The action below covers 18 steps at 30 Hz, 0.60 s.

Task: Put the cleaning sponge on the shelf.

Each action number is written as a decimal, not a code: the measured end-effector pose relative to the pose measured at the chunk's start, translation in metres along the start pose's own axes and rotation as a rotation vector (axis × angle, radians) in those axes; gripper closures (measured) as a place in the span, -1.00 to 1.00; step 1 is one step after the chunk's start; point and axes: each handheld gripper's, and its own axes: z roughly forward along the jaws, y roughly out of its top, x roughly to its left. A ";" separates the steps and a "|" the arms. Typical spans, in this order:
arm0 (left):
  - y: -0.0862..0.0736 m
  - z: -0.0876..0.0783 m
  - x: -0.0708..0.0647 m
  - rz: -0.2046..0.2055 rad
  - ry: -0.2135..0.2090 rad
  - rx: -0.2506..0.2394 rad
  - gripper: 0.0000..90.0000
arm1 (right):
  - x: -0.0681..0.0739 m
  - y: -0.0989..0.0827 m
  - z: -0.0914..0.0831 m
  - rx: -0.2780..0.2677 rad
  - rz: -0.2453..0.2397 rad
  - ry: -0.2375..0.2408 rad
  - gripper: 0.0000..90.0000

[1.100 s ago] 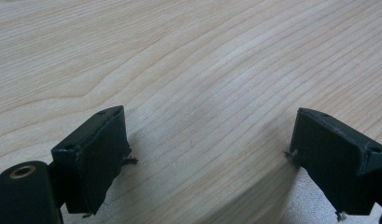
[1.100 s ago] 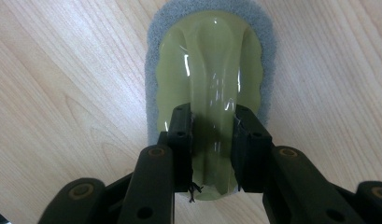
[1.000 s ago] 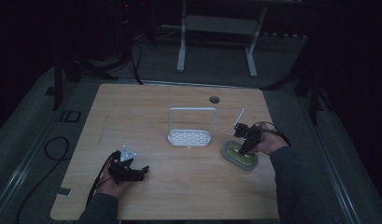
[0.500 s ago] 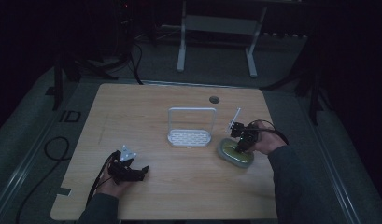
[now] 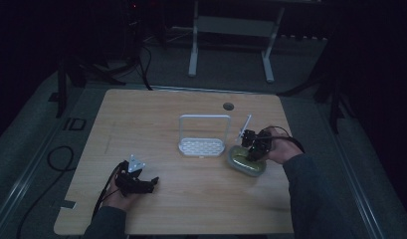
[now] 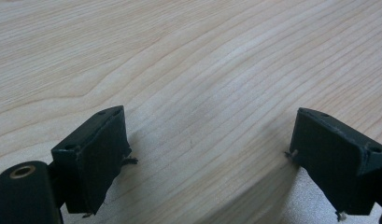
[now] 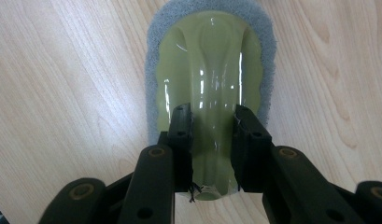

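Note:
A scrubber point(image 7: 209, 60) with a glossy yellow-green handle and a grey pad around its base lies lengthwise ahead in the right gripper view. My right gripper point(image 7: 210, 116) is shut on the handle's narrow ridge, one pad on each side. From above, the scrubber point(image 5: 246, 162) sits low over the table, just right of the white rack point(image 5: 203, 137), with the right gripper point(image 5: 254, 149) on top of it. My left gripper point(image 5: 146, 184) rests near the table's front left. Its jaws stand wide open, with bare wood between them point(image 6: 209, 135).
The white rack, a perforated base with a tall loop handle, stands at the middle of the wooden table point(image 5: 191, 209). A round cable hole point(image 5: 228, 106) is at the back. A white desk frame point(image 5: 231, 45) stands on the dark floor behind.
The right hand has shifted a little left toward the rack and slightly up, carrying the scrubber with it. The left gripper has stayed put.

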 end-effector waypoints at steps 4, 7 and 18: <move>0.000 0.000 0.000 0.000 0.000 0.001 -0.75 | 0.002 0.005 -0.002 -0.002 -0.014 -0.005 0.59; 0.000 0.000 0.000 0.000 -0.001 0.000 -0.75 | 0.002 0.008 -0.004 -0.013 -0.026 -0.007 0.59; 0.000 0.000 0.000 -0.001 0.000 0.000 -0.75 | 0.008 0.017 -0.007 -0.030 -0.056 -0.016 0.59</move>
